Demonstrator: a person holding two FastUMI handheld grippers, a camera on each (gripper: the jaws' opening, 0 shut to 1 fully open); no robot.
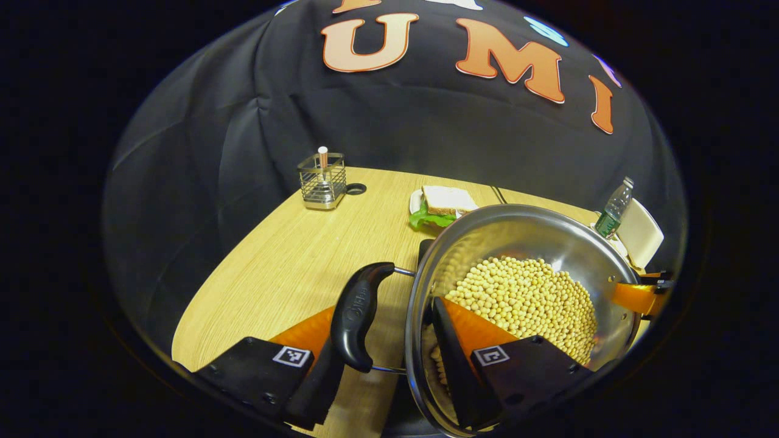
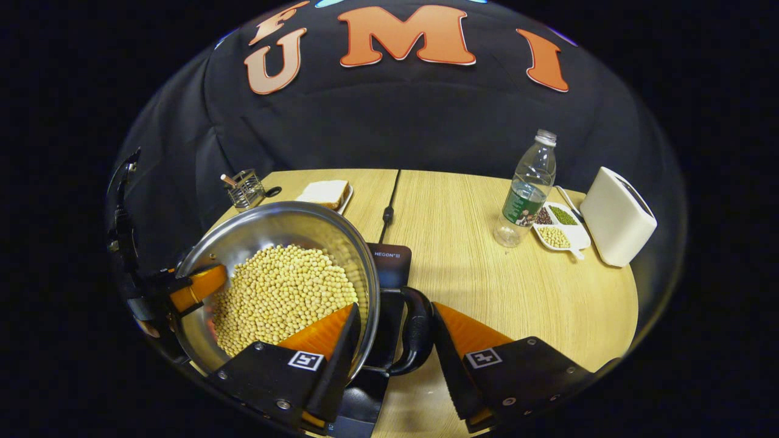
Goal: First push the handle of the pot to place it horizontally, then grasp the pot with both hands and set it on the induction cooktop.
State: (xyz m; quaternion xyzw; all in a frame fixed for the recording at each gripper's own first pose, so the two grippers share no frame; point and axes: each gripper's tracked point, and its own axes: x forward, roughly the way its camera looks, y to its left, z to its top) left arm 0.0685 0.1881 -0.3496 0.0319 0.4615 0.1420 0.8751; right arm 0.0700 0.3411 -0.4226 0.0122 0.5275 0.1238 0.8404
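- Nearest the lens in the left gripper view, the left gripper (image 1: 389,359) straddles the pot's (image 1: 517,243) left side: one finger outside the left handle (image 1: 359,316), the other inside the rim among the soybeans (image 1: 529,304); handle and wall sit between the fingers, yet I cannot tell whether both press.
- Across the bowl, the right gripper (image 2: 389,347) mirrors it: one finger inside the rim, the other outside the right handle (image 2: 417,334); grip pressure is equally unclear.
- Beneath the pot's right edge in the right gripper view, the black induction cooktop (image 2: 389,258) shows; the pot appears to be over or partly on it, tilted, though contact is hidden.
- To the right, well apart on the worktop (image 2: 462,267), stand a water bottle (image 2: 528,188), a divided dish (image 2: 560,226) and a white toaster (image 2: 618,216).
- Judgement: the placing step is in hand; keep both sides level so no beans spill, centre the base on the cooktop, lower both ends together, and let go only once it sits flat.
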